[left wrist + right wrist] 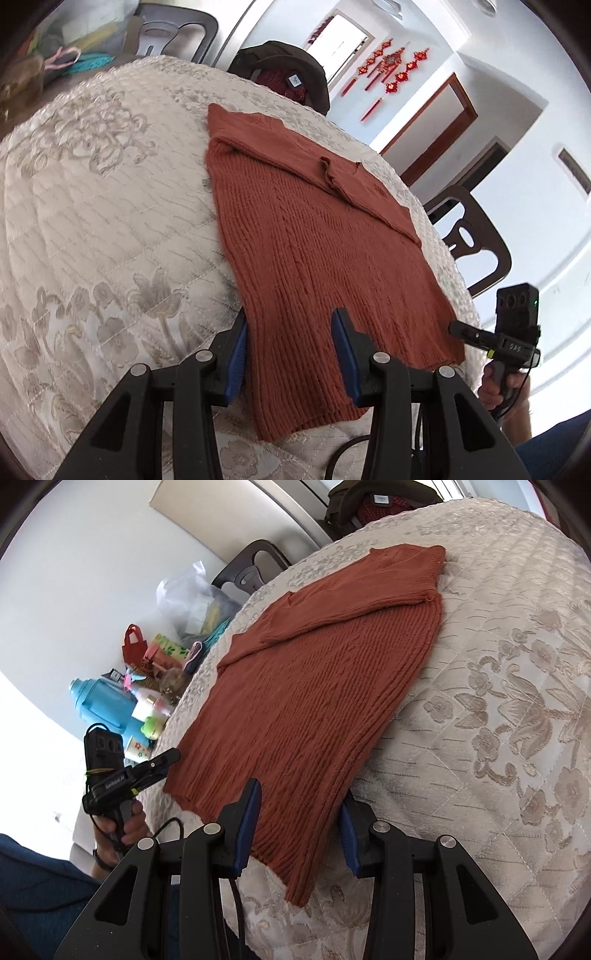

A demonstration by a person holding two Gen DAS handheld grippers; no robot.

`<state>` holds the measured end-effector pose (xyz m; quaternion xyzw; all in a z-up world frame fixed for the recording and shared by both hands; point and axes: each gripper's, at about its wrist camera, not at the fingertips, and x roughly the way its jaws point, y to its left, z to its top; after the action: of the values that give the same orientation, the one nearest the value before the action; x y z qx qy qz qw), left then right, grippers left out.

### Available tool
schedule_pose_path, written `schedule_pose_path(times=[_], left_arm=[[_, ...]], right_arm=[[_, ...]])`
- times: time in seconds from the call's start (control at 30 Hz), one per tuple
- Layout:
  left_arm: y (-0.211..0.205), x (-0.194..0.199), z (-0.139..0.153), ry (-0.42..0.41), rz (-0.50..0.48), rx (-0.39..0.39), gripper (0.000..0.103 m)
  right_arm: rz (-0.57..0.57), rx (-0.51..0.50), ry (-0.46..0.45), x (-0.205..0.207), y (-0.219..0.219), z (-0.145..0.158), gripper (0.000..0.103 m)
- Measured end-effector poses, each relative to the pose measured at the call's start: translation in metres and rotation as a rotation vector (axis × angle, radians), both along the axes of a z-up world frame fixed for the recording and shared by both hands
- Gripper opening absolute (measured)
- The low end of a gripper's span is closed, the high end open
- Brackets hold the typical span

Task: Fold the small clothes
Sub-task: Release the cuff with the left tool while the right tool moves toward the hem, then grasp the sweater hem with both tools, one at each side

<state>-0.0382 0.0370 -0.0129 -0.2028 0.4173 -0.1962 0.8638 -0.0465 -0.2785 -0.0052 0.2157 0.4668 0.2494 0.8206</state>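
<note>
A rust-orange knitted sweater (303, 236) lies flat on a cream quilted table cover (103, 206), sleeves folded across its far part. My left gripper (290, 325) is open, its blue-padded jaws standing either side of the sweater's near left hem corner. My right gripper (301, 805) is open, its jaws standing either side of the near right hem corner of the sweater (317, 686). The left view shows the right gripper (456, 326) at the hem's right edge. The right view shows the left gripper (171, 757) at the hem's left edge.
A dark chair with a bag (291, 77) stands behind the table, another chair (476, 240) at the right. Bottles, a blue flask (99, 701) and small bags (135, 642) crowd a surface left of the table. The cover (498, 701) spreads right of the sweater.
</note>
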Motion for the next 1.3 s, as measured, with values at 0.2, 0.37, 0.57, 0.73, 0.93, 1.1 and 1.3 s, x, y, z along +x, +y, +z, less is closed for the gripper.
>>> schedule_pose_path(times=[0.2, 0.37, 0.57, 0.73, 0.93, 1.1, 1.3], left_arm=[[-0.013, 0.009, -0.003, -0.006, -0.041, 0.051, 0.011], [-0.006, 0.004, 0.019, -0.093, -0.060, 0.033, 0.010], [0.016, -0.013, 0.061, -0.200, -0.050, -0.106, 0.007], [0.020, -0.019, 0.083, -0.281, -0.046, -0.083, 0.007], [0.017, 0.017, 0.089, -0.311, -0.022, -0.063, 0.007], [0.023, 0.058, 0.095, -0.321, 0.018, -0.076, 0.007], [0.016, 0.109, 0.106, -0.322, 0.031, -0.080, 0.007]], right_arm=[[0.024, -0.033, -0.003, 0.005, 0.014, -0.004, 0.015], [0.024, -0.030, -0.058, -0.001, 0.013, 0.010, 0.009], [0.032, 0.032, -0.172, -0.015, 0.003, 0.050, 0.008], [0.043, 0.057, -0.227, -0.020, 0.002, 0.065, 0.008], [-0.026, 0.090, -0.278, 0.012, -0.014, 0.073, 0.008], [-0.083, 0.098, -0.301, 0.051, -0.027, 0.082, 0.008], [-0.120, 0.119, -0.316, 0.099, -0.036, 0.089, 0.008]])
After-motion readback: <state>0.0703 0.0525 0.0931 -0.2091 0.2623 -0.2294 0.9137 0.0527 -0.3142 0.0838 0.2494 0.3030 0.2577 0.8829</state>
